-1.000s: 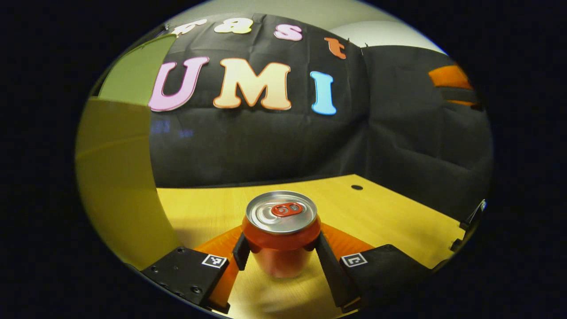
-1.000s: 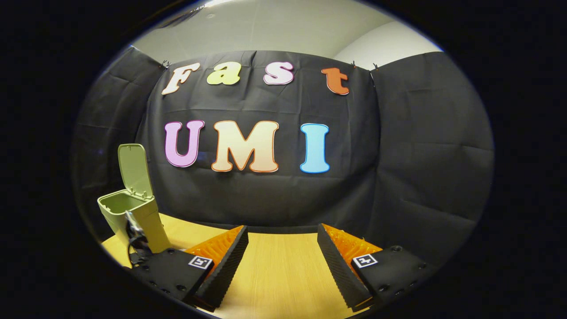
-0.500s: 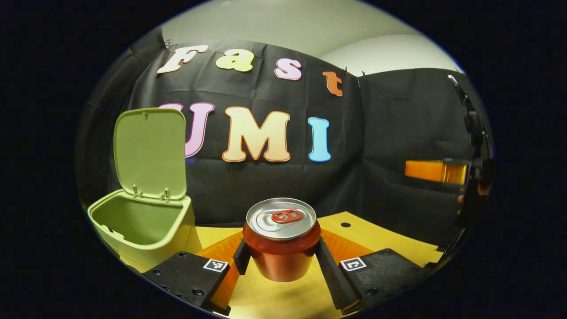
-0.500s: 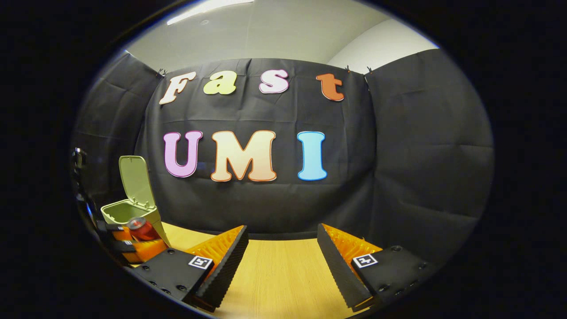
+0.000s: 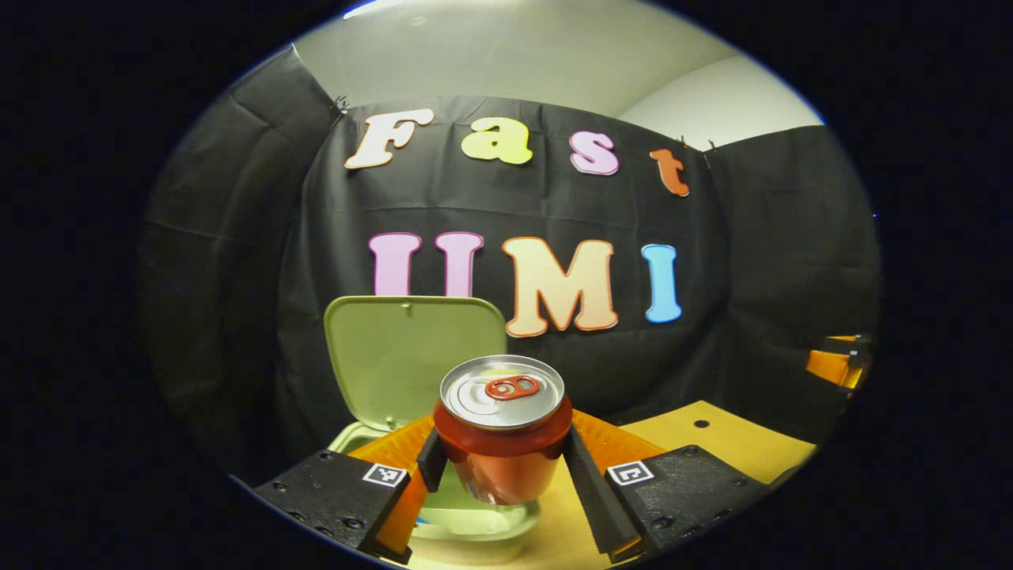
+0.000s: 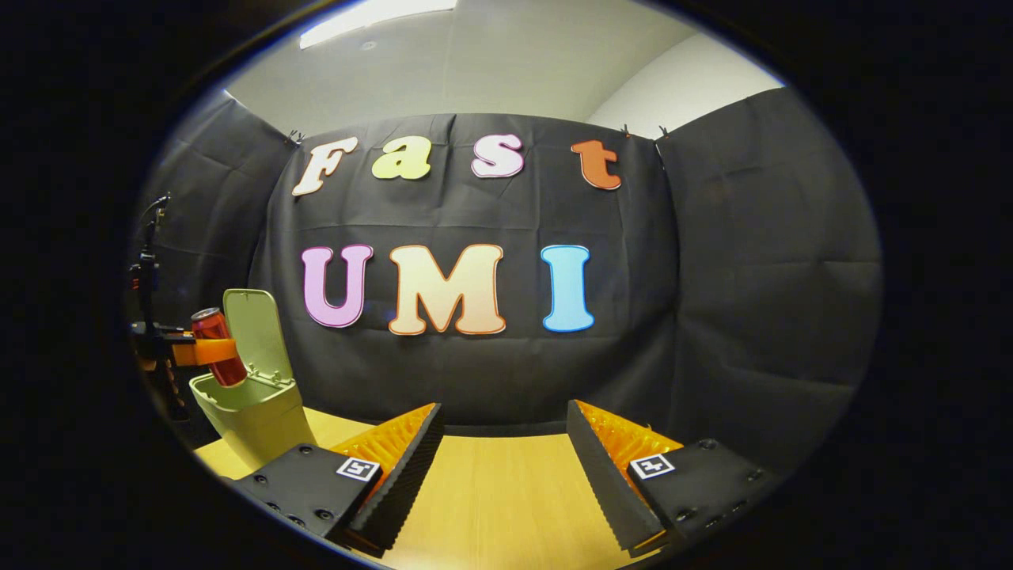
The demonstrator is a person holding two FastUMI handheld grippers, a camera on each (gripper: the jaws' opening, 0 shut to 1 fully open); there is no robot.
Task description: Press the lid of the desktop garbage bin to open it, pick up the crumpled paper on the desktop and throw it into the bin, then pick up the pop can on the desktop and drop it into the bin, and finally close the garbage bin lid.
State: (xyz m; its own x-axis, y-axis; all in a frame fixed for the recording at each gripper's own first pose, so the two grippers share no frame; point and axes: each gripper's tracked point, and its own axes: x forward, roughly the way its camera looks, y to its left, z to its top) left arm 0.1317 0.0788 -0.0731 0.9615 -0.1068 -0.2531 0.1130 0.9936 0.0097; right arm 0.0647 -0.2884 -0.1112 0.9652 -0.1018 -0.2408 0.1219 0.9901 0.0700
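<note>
In the left gripper view my left gripper (image 5: 502,459) is shut on a red pop can (image 5: 502,439) with a silver top, both fingers pressing its sides. The can hangs upright over the mouth of the pale green garbage bin (image 5: 467,518), whose lid (image 5: 415,356) stands raised behind it. The right gripper view has the same pop can (image 6: 217,356) at far left, held by the left gripper (image 6: 207,352) above the open garbage bin (image 6: 253,412). My right gripper (image 6: 502,463) is open over the wooden table, nothing between its fingers. The crumpled paper is hidden from me.
The wooden table (image 6: 491,507) runs to the black cloth wall. It has a small dark hole (image 5: 696,423) near its right side. At the right edge of the left gripper view a part of the right gripper (image 5: 837,366) shows.
My left gripper carried the can up and leftward, from in front of the bin to above its open mouth. The right gripper stayed open and nearly still.
</note>
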